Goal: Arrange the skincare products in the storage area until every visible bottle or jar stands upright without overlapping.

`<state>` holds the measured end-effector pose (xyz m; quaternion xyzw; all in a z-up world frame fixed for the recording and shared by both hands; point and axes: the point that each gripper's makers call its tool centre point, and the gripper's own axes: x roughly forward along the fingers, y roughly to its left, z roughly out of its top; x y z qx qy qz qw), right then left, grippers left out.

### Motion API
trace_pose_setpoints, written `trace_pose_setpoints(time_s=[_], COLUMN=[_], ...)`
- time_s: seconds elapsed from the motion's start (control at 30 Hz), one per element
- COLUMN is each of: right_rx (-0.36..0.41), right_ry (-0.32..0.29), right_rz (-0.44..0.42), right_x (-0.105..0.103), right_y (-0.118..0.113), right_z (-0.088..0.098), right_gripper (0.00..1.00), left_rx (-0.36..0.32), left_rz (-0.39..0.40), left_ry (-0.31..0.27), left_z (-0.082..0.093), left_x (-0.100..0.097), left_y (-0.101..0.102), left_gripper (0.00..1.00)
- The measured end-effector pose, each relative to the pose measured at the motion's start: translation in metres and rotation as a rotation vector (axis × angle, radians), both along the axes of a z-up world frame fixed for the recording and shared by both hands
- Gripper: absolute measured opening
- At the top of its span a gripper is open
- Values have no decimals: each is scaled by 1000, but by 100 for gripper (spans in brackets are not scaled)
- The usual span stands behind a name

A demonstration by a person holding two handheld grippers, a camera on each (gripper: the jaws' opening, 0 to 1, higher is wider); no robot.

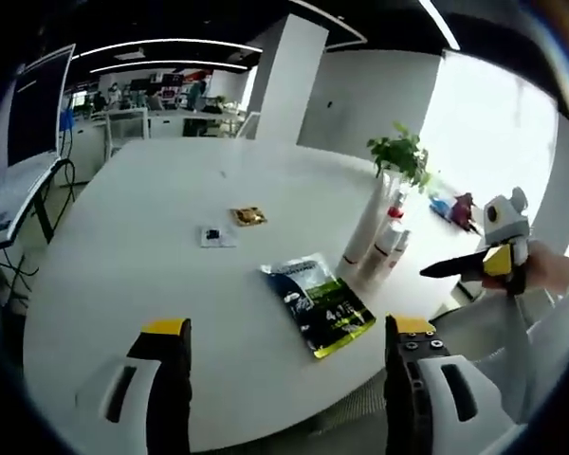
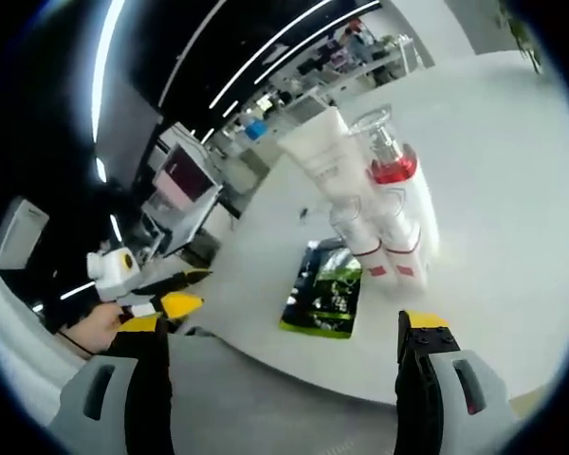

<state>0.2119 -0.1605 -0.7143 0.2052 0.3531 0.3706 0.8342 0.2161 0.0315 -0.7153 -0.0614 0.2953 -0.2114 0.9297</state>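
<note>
Both tools — left tool and right tool — spread, empty; upright bottles clustered touching beside the sachet near the table edge — a careless reach risks toppling neighbours

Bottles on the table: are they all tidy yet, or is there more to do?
Mostly tidy. The bottles stand upright in a tight cluster on the white table, though I cannot tell whether any touch. The left gripper and right gripper are open, holding nothing. A flat green packet lies beside the bottles.
</note>
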Motion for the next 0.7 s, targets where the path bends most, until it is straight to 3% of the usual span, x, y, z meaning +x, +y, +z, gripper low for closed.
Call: trace_pose_setpoints(time_s=[0.3, 0.4, 0.7], right_rx=[-6, -12, -25], right_ry=[-14, -20, -45], right_rz=[-6, -5, 0], right_x=[0, -1, -1], right_y=[-5, -6, -8], right_z=[4, 6, 9], right_gripper=[99, 99, 99], left_rx=[21, 3, -16], left_rz=[-14, -3, -11], left_ry=[-23, 7, 19], left_z=[9, 9, 7], left_x=[-7, -12, -23], left_y=[12, 14, 22], left_gripper=[84, 89, 96])
